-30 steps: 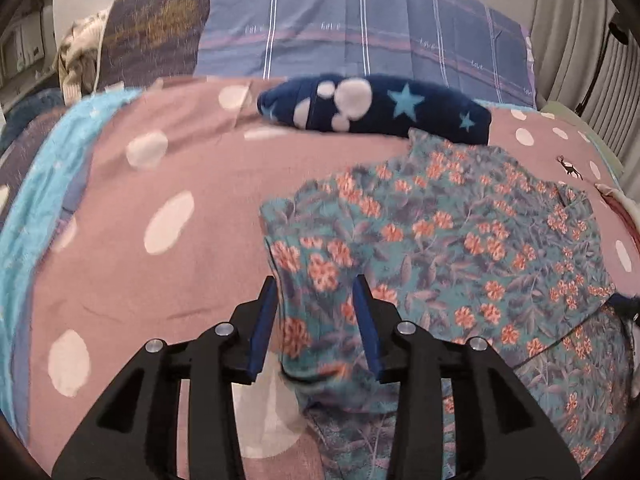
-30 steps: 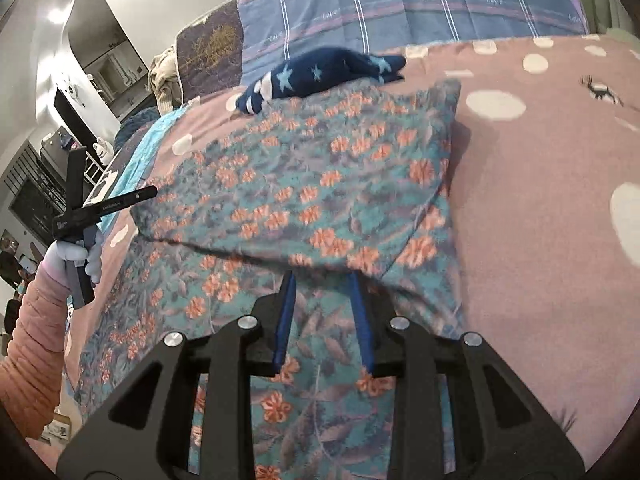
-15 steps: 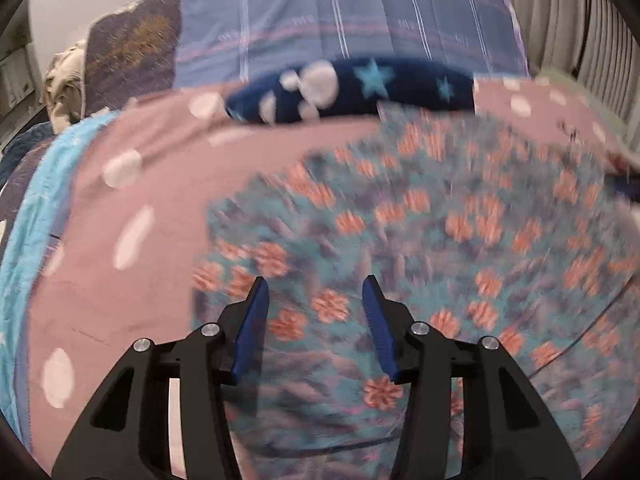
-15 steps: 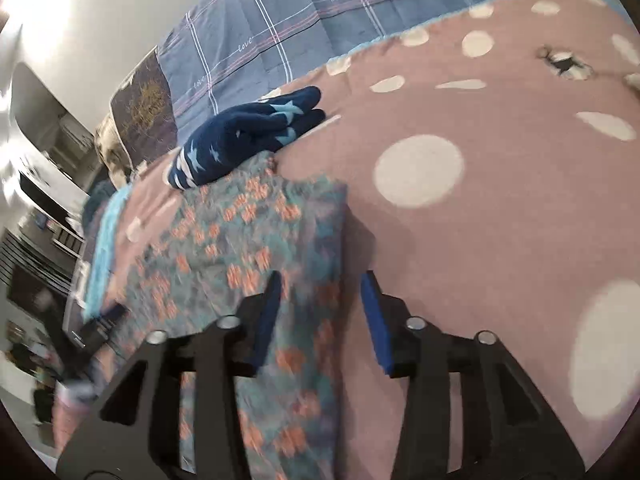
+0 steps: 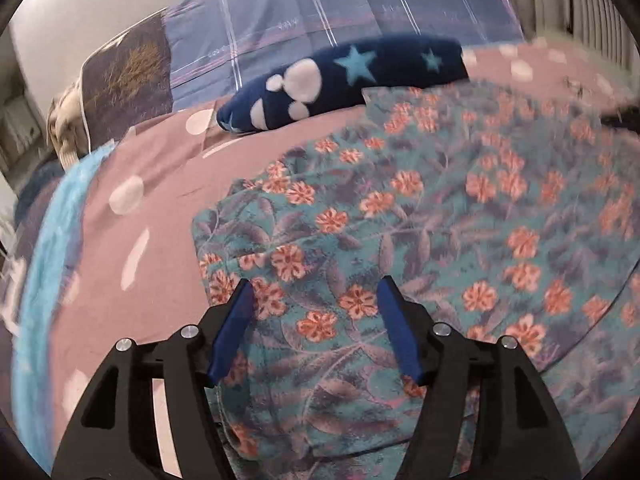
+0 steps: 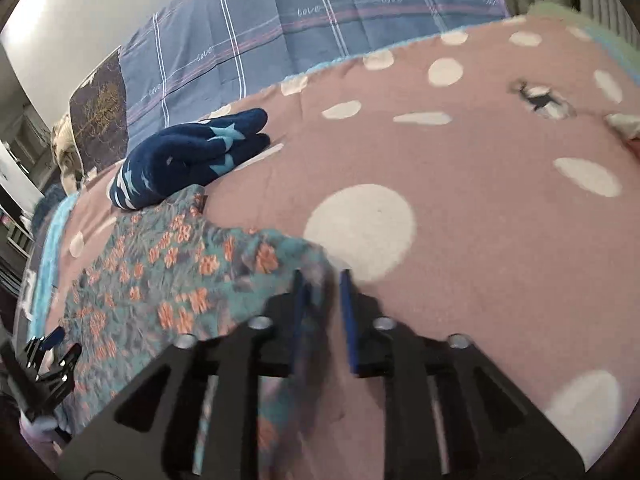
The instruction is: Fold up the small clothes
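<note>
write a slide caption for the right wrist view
Right gripper closing at the edge of the floral garment on the polka-dot blanket, starred navy bundle behind.

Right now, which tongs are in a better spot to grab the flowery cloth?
Probably the right tongs: they are closing with the corner of the flowery cloth between them. The left tongs are opening over the cloth's flat middle, gripping nothing.

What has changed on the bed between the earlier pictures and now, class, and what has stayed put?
The left gripper has let the floral garment go and its jaws are opening above it. The right gripper has slid from the middle of the garment to its right edge, where its jaws are closing on the cloth. The folded top layer has been spread flatter. The navy star garment and the dotted blanket stayed put.
</note>
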